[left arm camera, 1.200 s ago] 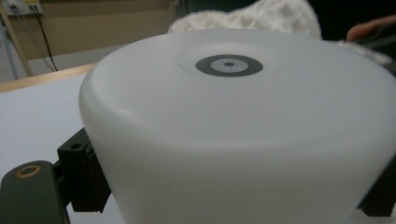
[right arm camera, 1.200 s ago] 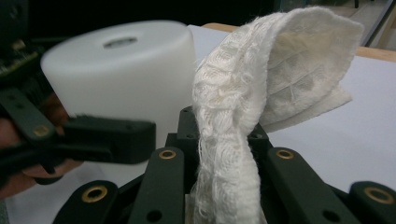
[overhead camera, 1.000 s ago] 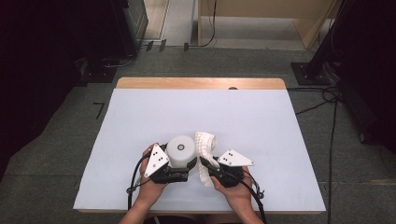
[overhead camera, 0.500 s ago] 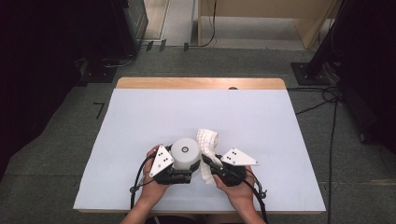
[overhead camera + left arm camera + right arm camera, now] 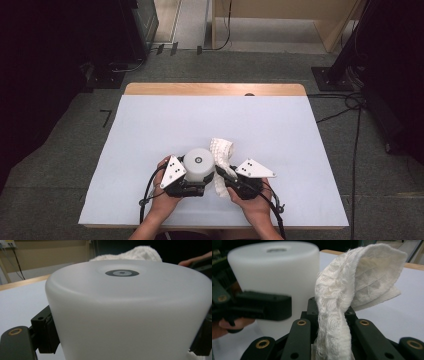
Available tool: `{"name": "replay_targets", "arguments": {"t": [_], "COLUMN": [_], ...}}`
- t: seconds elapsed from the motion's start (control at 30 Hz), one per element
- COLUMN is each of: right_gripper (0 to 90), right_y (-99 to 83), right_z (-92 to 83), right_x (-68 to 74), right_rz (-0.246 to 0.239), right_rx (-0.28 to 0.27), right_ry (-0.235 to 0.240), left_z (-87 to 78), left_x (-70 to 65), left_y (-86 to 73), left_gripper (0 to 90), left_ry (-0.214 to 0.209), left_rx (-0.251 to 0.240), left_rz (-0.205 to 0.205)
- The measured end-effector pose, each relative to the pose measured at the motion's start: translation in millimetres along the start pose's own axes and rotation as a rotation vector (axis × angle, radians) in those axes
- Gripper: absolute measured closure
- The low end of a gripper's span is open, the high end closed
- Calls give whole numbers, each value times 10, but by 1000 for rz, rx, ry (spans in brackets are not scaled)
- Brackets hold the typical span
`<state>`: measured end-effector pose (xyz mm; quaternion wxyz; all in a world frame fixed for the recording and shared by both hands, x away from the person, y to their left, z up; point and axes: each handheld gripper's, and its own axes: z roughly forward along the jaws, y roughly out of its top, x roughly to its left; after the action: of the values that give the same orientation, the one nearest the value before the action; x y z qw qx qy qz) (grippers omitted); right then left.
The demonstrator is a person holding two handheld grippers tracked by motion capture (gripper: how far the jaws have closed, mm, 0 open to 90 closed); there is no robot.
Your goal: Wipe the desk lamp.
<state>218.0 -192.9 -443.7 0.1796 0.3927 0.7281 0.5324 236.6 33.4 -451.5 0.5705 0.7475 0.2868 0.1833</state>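
Note:
A white translucent cup [image 5: 199,164] stands upside down near the table's front edge, with a grey ring mark on its top. My left gripper [image 5: 196,175] is shut on the cup [image 5: 125,310], its black pads [image 5: 47,332] pressing both sides. Just right of it, my right gripper [image 5: 226,176] is shut on a white woven cloth [image 5: 221,150]. The cloth [image 5: 342,297] rises folded from between the right gripper's [image 5: 332,317] jaws and flops over beside the cup [image 5: 274,270]. The cloth [image 5: 135,253] peeks over the cup in the left gripper view.
The table [image 5: 150,125] is covered by a pale sheet, with a wooden strip [image 5: 210,89] along its far edge. Cables [image 5: 350,105] and dark equipment [image 5: 120,30] lie on the floor around it. Open sheet stretches behind and beside the hands.
The cup and my left gripper have drifted slightly right, closer to the cloth. The right gripper has stayed nearly in place with the cloth in it.

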Motion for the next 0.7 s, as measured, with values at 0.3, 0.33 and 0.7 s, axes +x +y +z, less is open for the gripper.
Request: {"name": "replay_targets", "arguments": {"t": [0.3, 0.33, 0.7], "right_gripper": [756, 757, 757], "right_y": [-112, -99, -9], "right_z": [125, 117, -57], "right_x": [43, 53, -130], "right_rz": [-14, -17, 3], "right_rx": [72, 67, -10], "right_ry": [13, 8, -58], "left_z": [-104, -99, 71], "left_x": [72, 74, 169], "left_y": [83, 74, -125], "left_gripper": [88, 88, 87], "left_ry": [-9, -8, 48], "left_rx": [-60, -56, -59], "left_rz": [-25, -24, 53]}}
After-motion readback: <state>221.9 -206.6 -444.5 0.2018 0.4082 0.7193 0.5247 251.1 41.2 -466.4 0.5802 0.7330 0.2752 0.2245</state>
